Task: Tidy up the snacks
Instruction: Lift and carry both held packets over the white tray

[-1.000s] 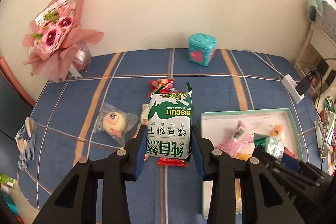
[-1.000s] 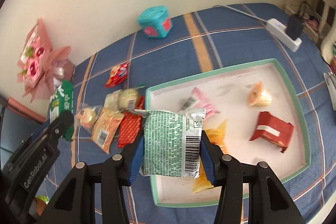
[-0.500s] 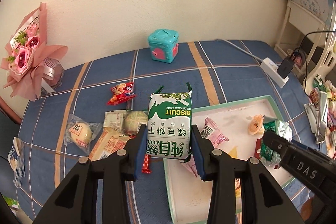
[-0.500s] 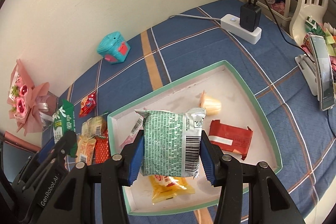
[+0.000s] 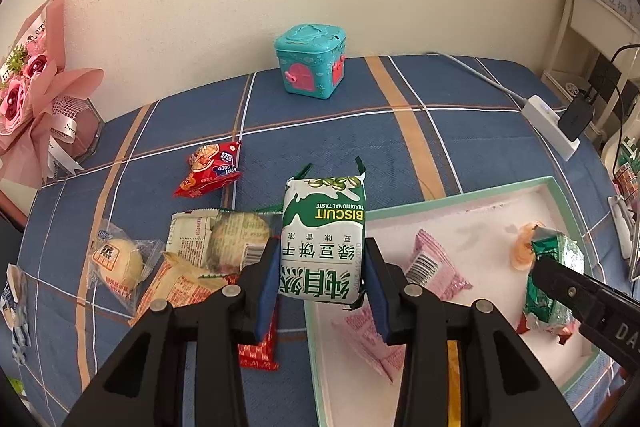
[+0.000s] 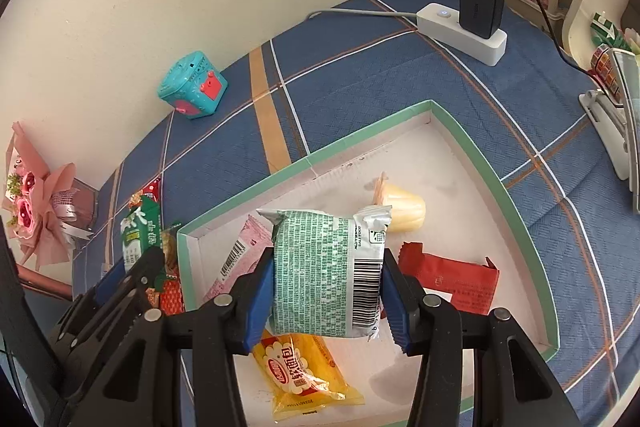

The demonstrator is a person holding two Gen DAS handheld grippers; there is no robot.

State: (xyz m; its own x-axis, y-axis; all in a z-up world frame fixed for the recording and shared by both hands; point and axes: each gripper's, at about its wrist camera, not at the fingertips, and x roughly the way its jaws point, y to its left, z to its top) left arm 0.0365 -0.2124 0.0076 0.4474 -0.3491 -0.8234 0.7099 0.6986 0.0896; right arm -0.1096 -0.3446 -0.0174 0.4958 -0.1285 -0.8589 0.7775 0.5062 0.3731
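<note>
- Left gripper (image 5: 322, 281) has its blue pads pinching a green-and-white biscuit pack (image 5: 323, 239) by its sides. The "BISCUIT" print reads upside down, and the pack sits in the air over the near-left edge of the tray (image 5: 460, 195).
- Right gripper (image 6: 328, 291) is clamped on a green-and-silver snack packet (image 6: 326, 267), barcode side facing the camera, held above the inside of the tray.
- The tray is shallow, mint rim, white floor, sitting on a blue plaid cloth (image 6: 360, 79).
- Already in the tray: a pink wrapper (image 6: 240, 255), a red wrapper (image 6: 452, 279), a yellow packet (image 6: 304, 375) and a little jelly cup (image 6: 400, 207).
- Still loose on the cloth left of the tray: a red "Good Luck" bag (image 5: 210, 169), a clear-bagged bun (image 5: 118, 263), a pale cake pack (image 5: 224, 239), an orange-print pack (image 5: 180, 289) and a red bar (image 5: 260, 347) poking out under the left gripper.
- Back by the wall there's a teal toy box (image 5: 310, 67), a pink paper bouquet (image 5: 36, 95) on the far left, and a white power strip (image 6: 460, 31) with a black charger plugged in on the right.
</note>
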